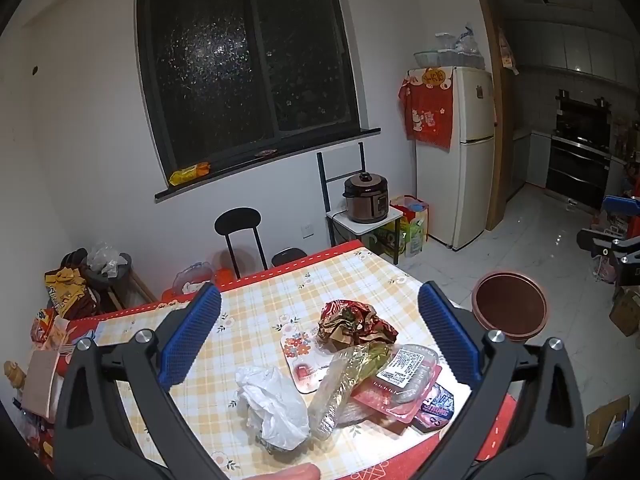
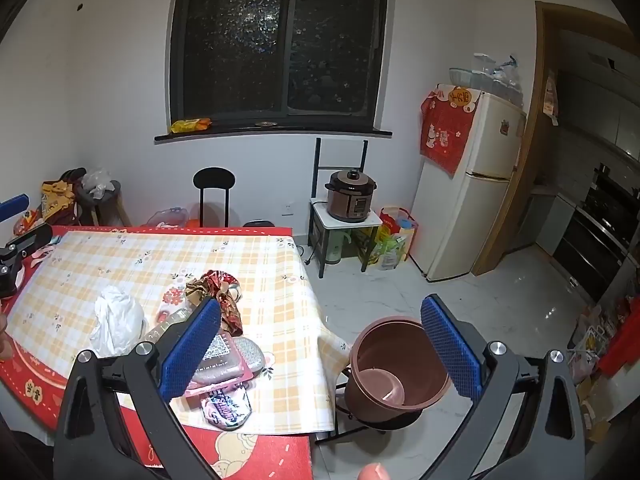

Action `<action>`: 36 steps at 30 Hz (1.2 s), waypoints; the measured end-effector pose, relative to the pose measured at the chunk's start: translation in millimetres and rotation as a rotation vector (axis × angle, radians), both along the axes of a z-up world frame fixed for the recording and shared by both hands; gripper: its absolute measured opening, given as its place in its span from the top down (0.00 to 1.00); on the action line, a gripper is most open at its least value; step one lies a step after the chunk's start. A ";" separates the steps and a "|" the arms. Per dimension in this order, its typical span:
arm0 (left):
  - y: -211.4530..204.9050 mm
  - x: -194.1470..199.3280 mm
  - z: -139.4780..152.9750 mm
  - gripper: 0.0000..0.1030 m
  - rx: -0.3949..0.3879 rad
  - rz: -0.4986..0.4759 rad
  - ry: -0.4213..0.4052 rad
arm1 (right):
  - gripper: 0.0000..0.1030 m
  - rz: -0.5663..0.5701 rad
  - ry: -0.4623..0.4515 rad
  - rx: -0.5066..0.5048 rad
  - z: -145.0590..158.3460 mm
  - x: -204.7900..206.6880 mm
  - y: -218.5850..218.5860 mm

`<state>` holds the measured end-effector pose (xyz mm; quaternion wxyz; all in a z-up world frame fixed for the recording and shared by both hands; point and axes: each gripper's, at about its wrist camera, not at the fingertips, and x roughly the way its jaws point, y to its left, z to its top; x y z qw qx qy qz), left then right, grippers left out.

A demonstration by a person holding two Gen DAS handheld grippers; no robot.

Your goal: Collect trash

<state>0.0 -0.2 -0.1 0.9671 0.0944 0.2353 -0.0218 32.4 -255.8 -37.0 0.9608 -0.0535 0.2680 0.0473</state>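
Only the right wrist view showed inside the one brown bin (image 2: 400,368). Left gripper (image 1: 320,340) and right gripper (image 2: 320,340) jaws: spread wide, gripping nothing.

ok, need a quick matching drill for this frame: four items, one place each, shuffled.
Items:
1. white bag
2. bin
3. cooker
4. yellow packet

Places:
A. window sill
B. small white stand by the fridge
C. floor beside the table
D. on the table, left of the wrapper pile

Pairs: 1-D, 2-C, 3-B, 4-A
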 end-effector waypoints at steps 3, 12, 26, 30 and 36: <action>0.0 0.2 0.1 0.05 -0.003 0.000 -0.001 | 0.04 0.002 0.001 0.000 1.0 0.8 0.0; -4.8 -2.0 9.4 0.05 -0.003 -0.004 -0.009 | 0.04 -0.005 0.004 -0.005 2.9 3.7 0.0; -1.7 1.2 11.7 0.05 -0.006 -0.003 -0.013 | 0.04 -0.004 0.002 -0.005 5.5 7.3 -0.7; -0.6 2.0 13.2 0.05 -0.007 -0.005 -0.015 | 0.04 -0.004 0.000 -0.007 7.4 8.1 -0.7; 3.5 4.6 20.4 0.05 -0.013 -0.004 -0.022 | 0.04 -0.001 -0.008 -0.016 9.6 12.9 1.5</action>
